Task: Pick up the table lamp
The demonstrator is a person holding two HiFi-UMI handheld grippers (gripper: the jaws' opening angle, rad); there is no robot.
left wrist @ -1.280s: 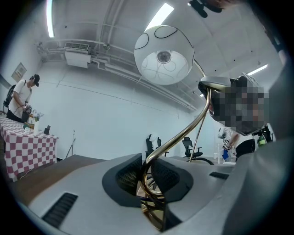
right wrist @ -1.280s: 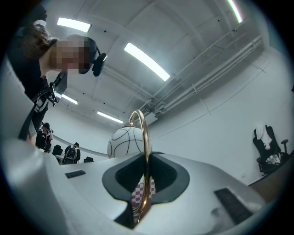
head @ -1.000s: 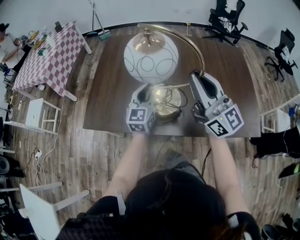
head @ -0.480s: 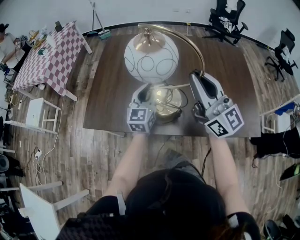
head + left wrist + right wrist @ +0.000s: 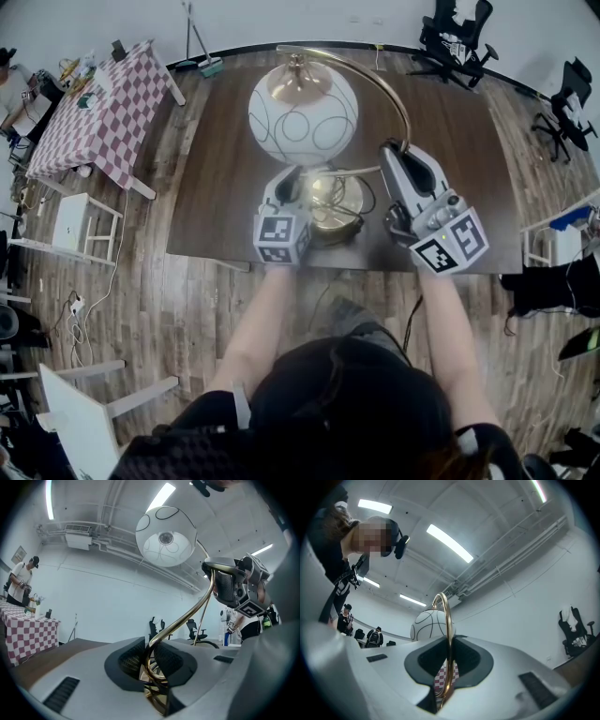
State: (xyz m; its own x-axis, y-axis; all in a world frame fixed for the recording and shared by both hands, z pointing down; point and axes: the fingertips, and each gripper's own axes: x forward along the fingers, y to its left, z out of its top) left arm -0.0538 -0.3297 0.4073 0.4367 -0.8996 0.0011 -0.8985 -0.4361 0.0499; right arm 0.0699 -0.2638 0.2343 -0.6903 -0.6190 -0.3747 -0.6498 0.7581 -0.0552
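Centrally, the dark table (image 5: 469, 141) fills the middle of the head view and carries the table lamp (image 5: 302, 114). The lamp's white globe shade (image 5: 309, 131), marked with thin dark lines, shows over the middle of the table towards its far edge. Its brass arm (image 5: 380, 80) arcs from the top of the globe towards the right and down. The round brass base (image 5: 337, 202) sits close to the near edge, about midway along it. The left gripper (image 5: 289, 183) covers part of the base, and no view shows whether the base touches the table. The left gripper (image 5: 149, 660) has its jaws closed narrowly on the curled lower end of the brass arm (image 5: 187, 616), just above the base. The clamped part is largely sunk between the pads. The right gripper (image 5: 398, 150) stands further right, its jaws pressed on the rising part of the arm. In its own view the right gripper (image 5: 447, 667) shows the thin brass arm (image 5: 449, 634) pinched upright between the pads. The globe (image 5: 426, 623) is partly cut off behind the jaw body there.
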